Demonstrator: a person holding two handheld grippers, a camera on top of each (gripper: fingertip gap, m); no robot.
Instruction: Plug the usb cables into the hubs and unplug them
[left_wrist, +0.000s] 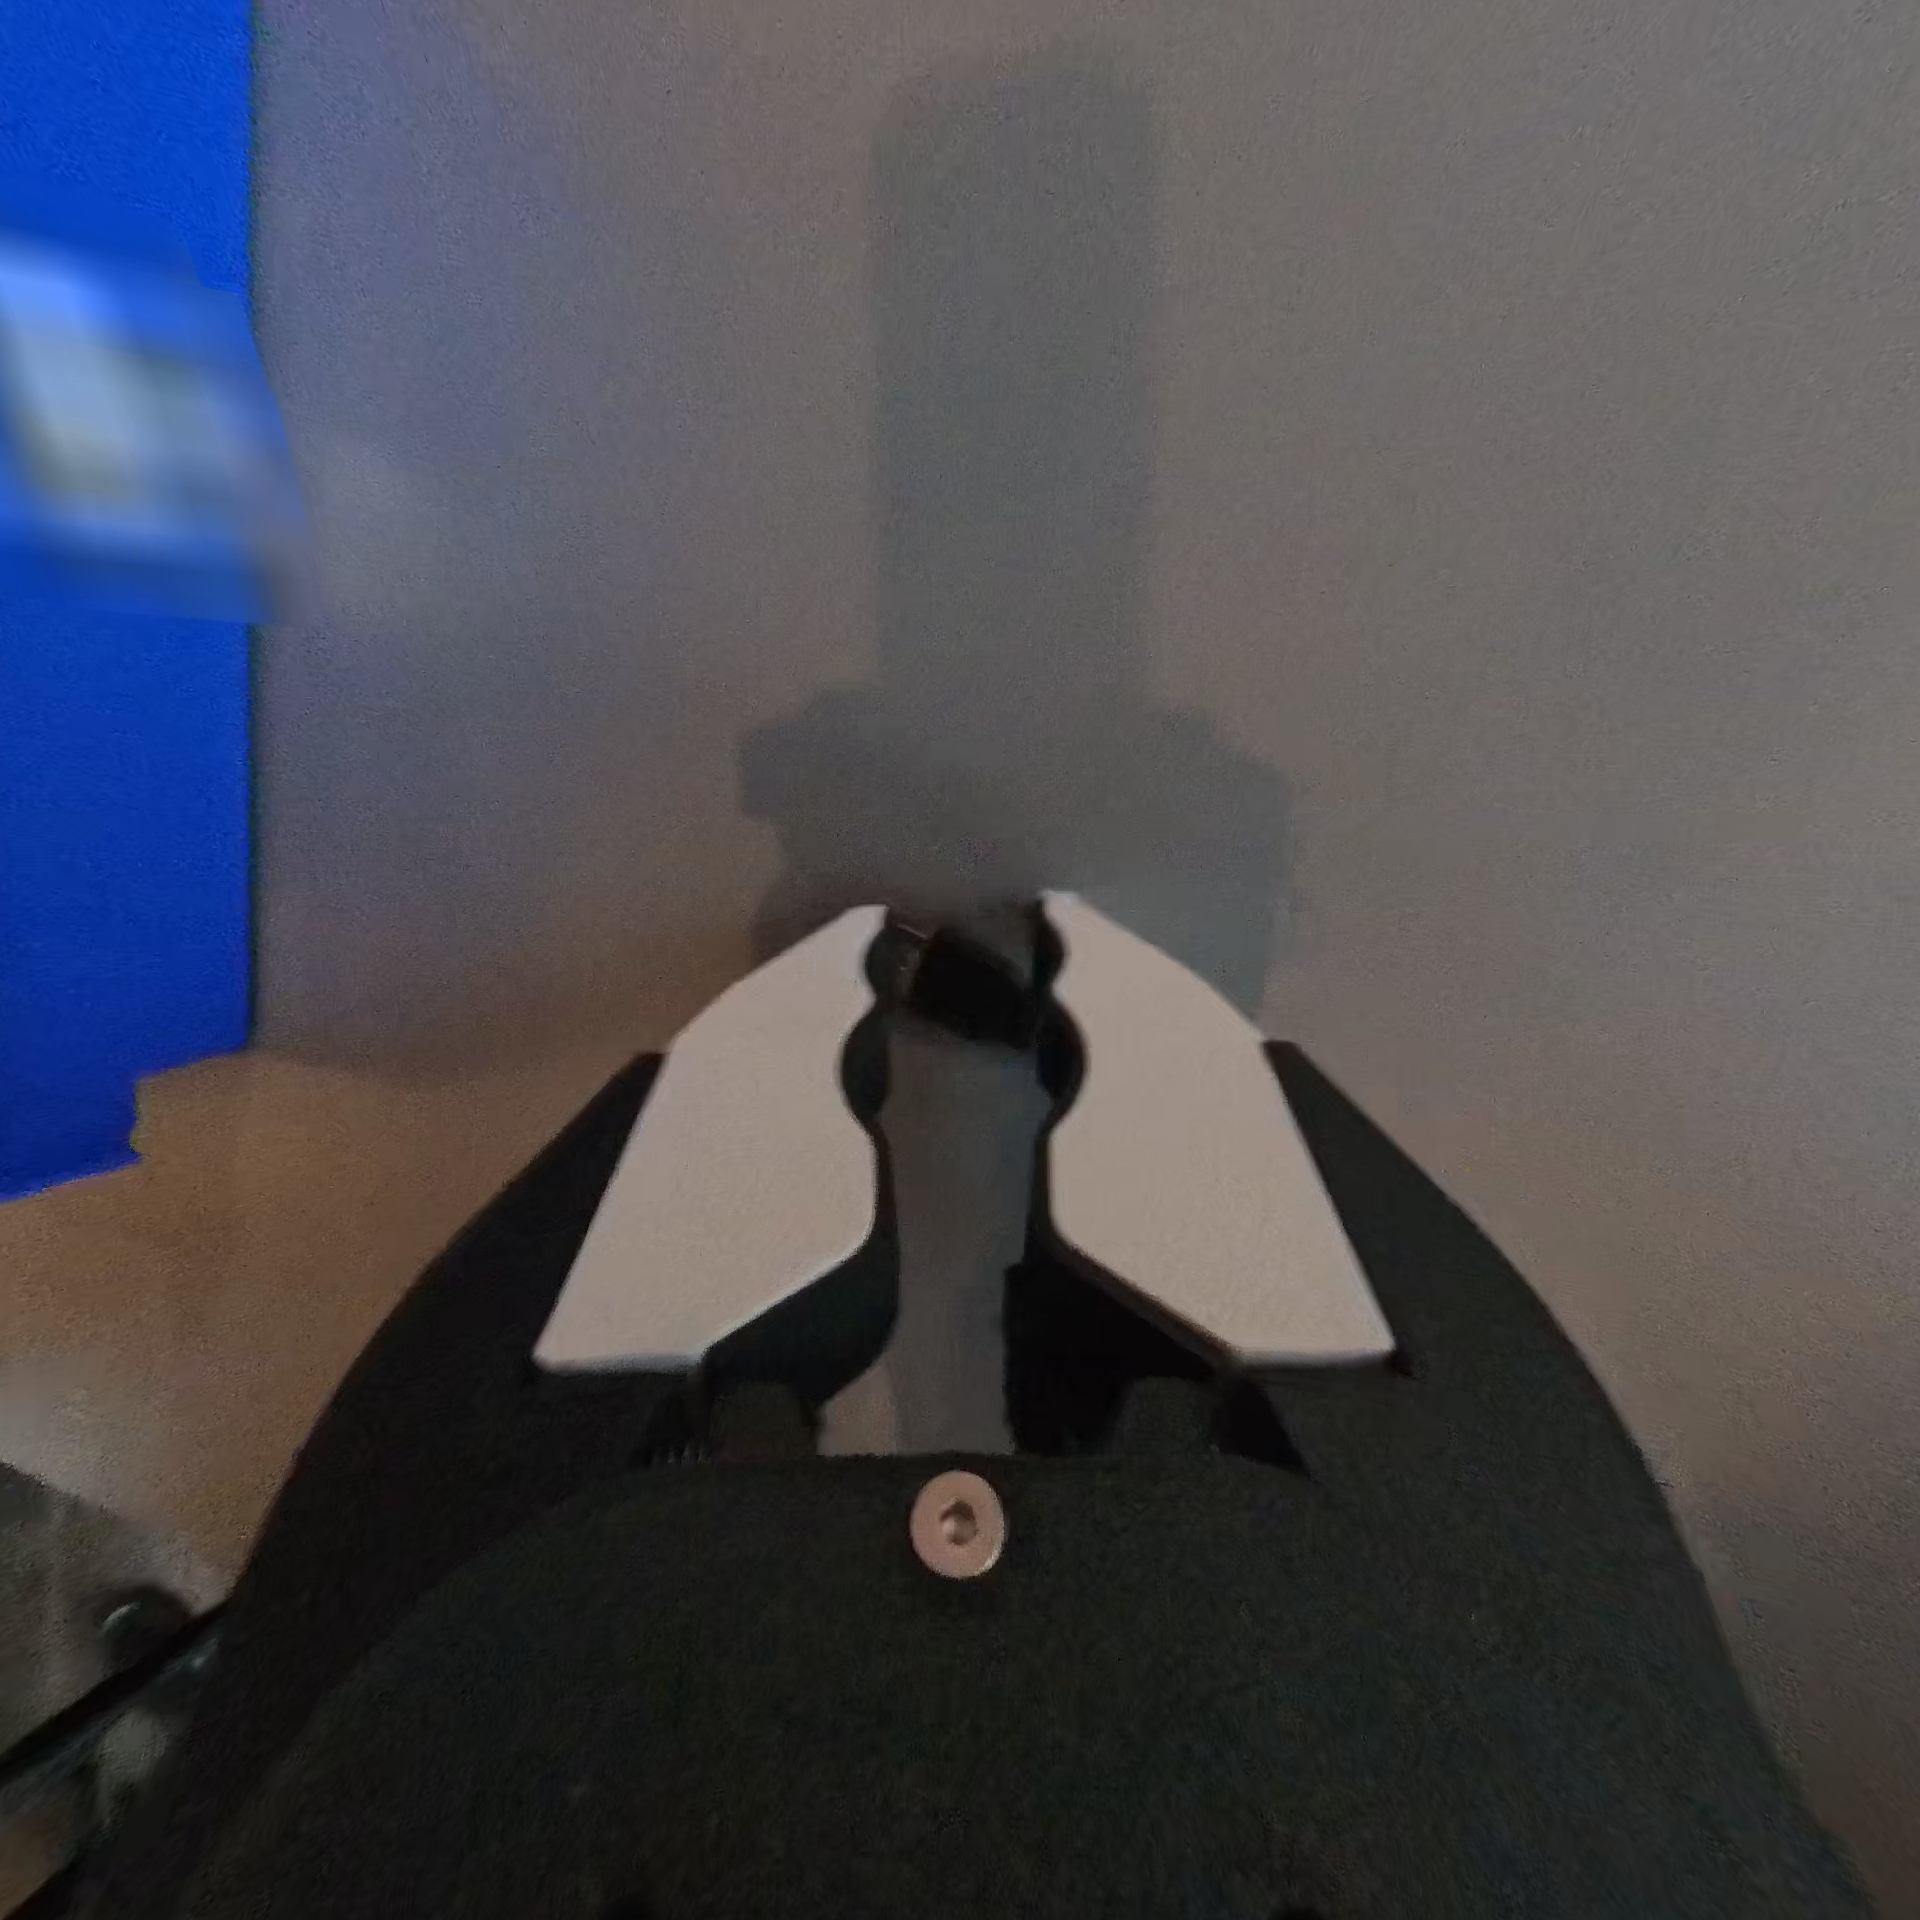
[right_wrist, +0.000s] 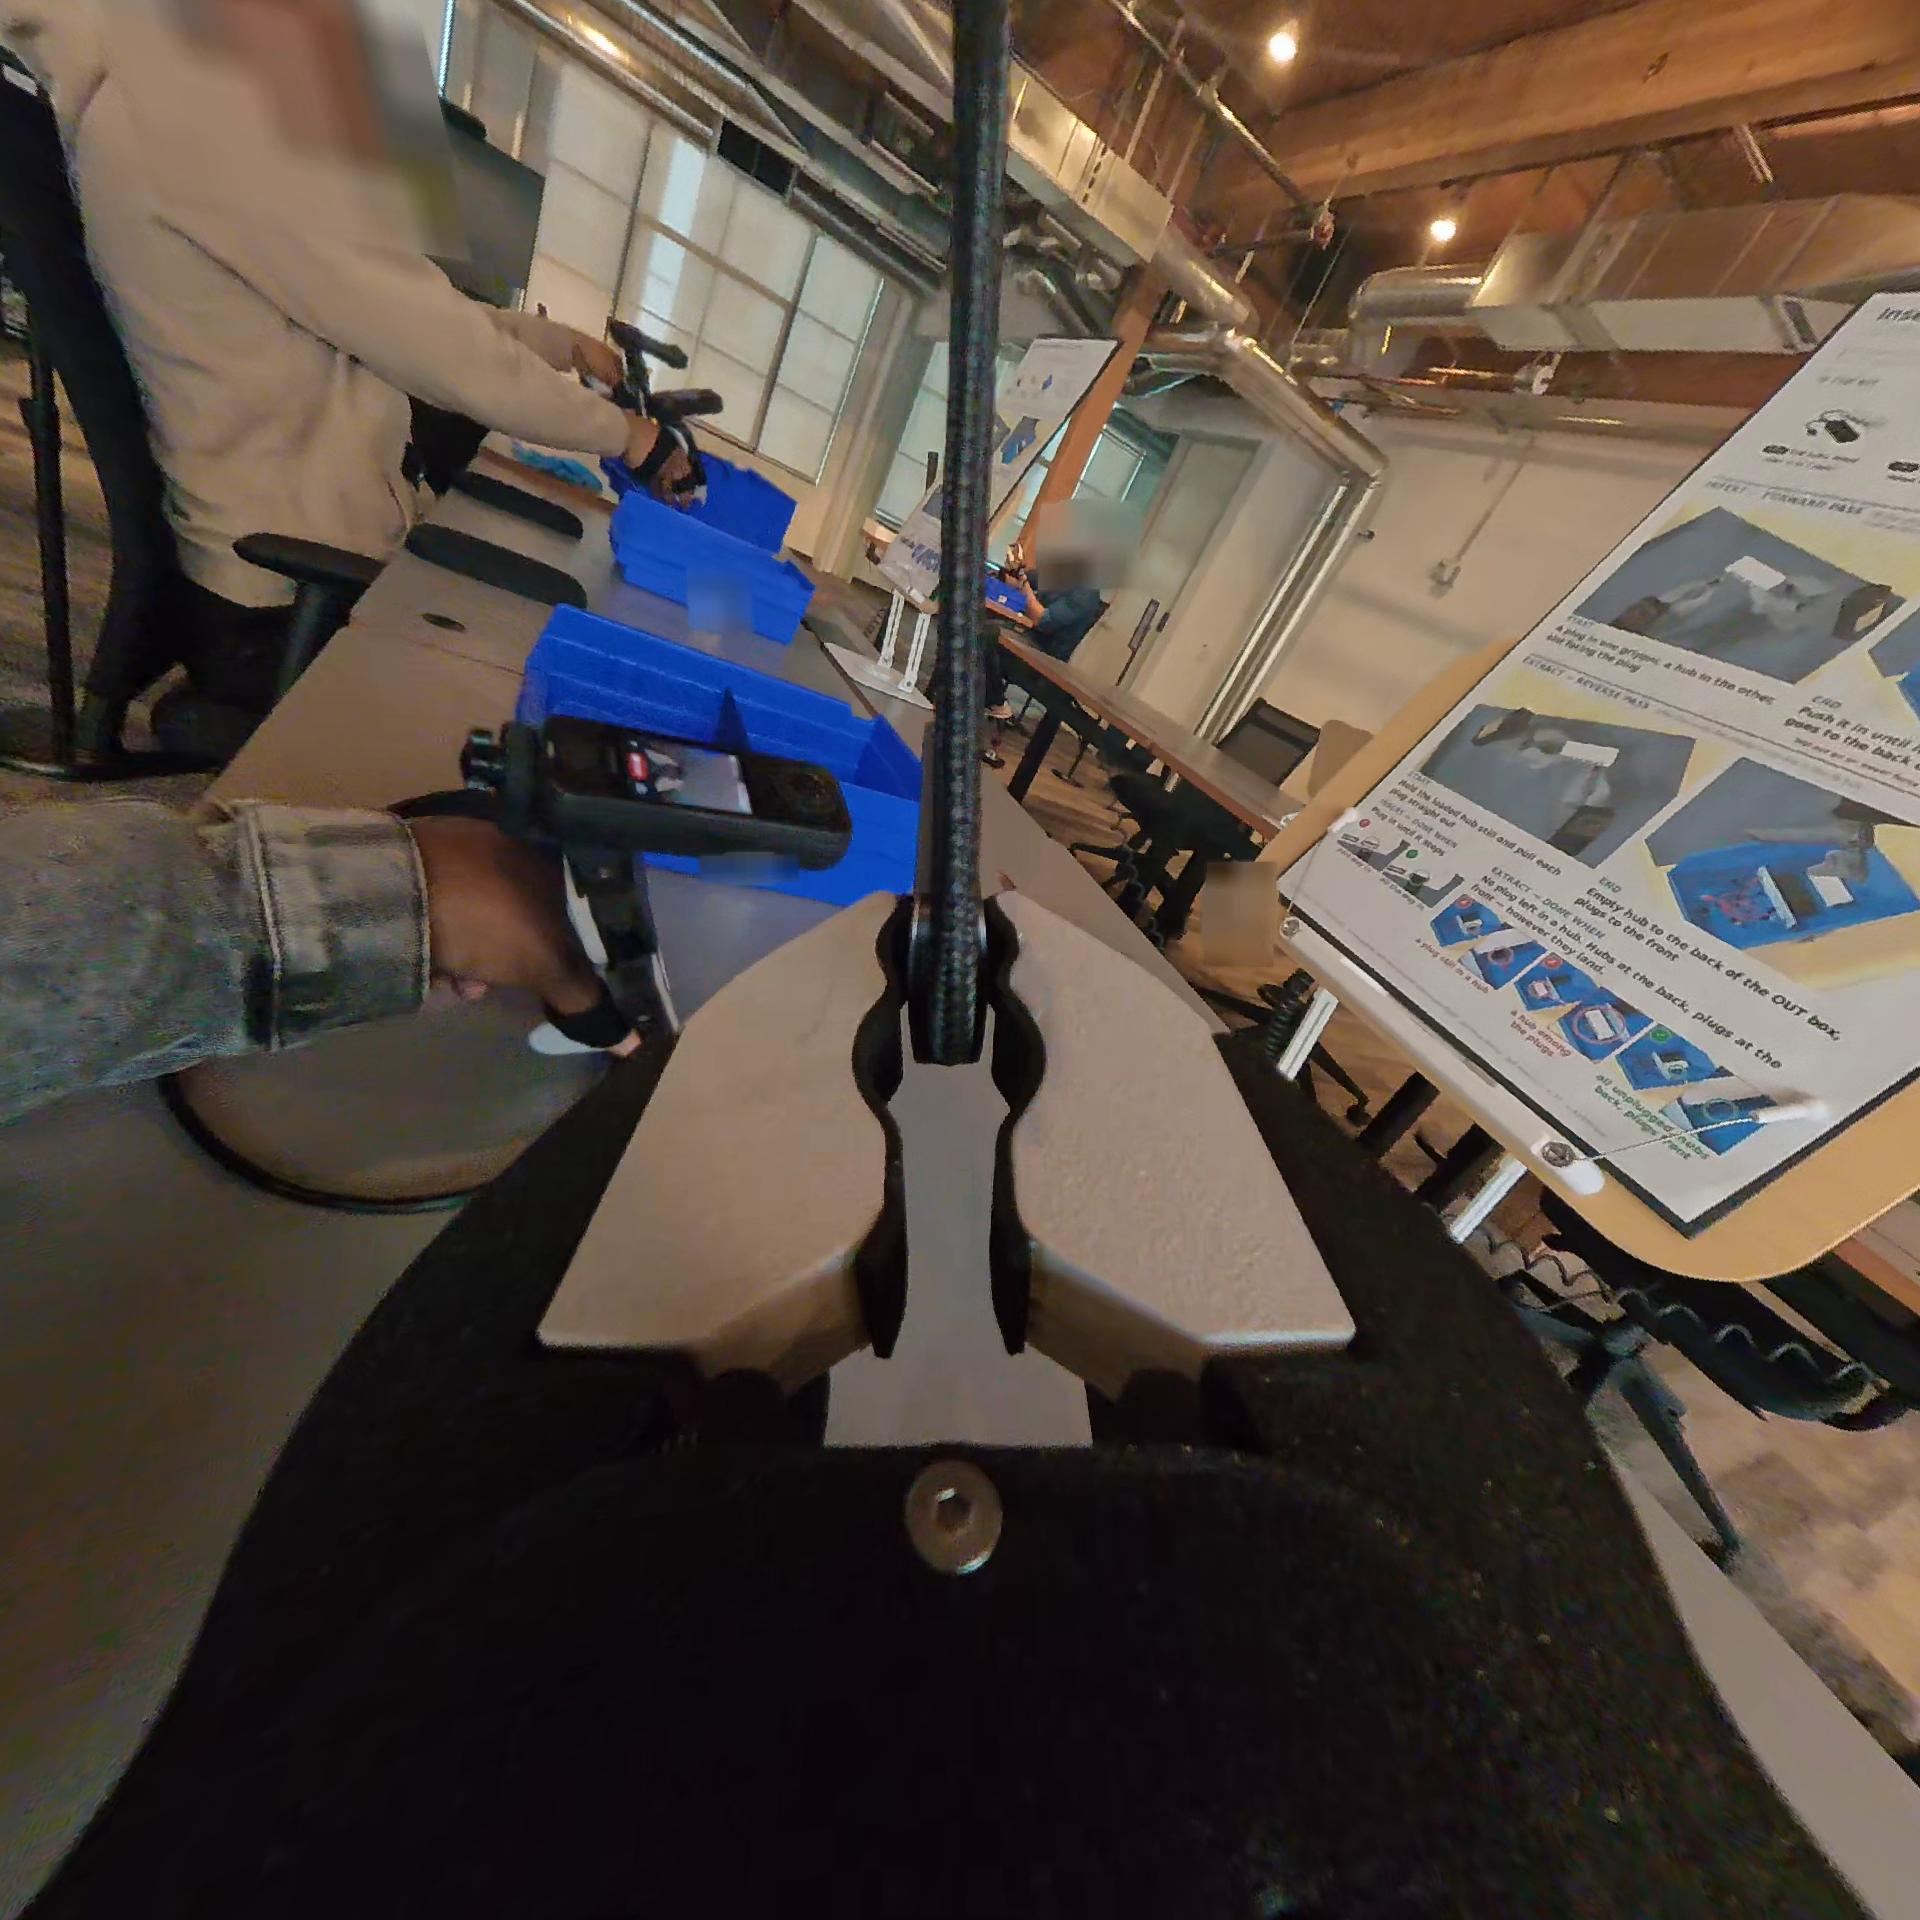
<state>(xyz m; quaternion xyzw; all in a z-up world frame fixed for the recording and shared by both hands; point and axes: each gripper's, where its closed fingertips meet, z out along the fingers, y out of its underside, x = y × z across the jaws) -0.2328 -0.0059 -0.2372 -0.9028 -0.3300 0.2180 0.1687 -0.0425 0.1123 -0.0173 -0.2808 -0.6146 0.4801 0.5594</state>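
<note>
Jaws of right gripper (right_wrist: 948, 971) pinch black braided cable (right_wrist: 971, 436), rising upright; left gripper (left_wrist: 961, 961) clamps small dark piece.

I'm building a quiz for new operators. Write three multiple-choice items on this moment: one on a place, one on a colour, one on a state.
1. Where is the braided cable relative to the right gripper?
A. Lying flat on the table
B. Pinched at the fingertips and running up out of view
C. Coiled in a bin

2. What colour are the bins on the table?
A. Blue
B. Red
C. Green

3. What is the state of the left gripper?
A. Wide open and empty
B. Out of view
C. Closed on a small dark object

Answers: 1 B, the right wrist view shows the cable clamped between the tips and rising past the top edge. 2 A, all the bins are blue. 3 C, the left wrist view shows the tips pressed against a dark piece, too blurred to identify.
</note>
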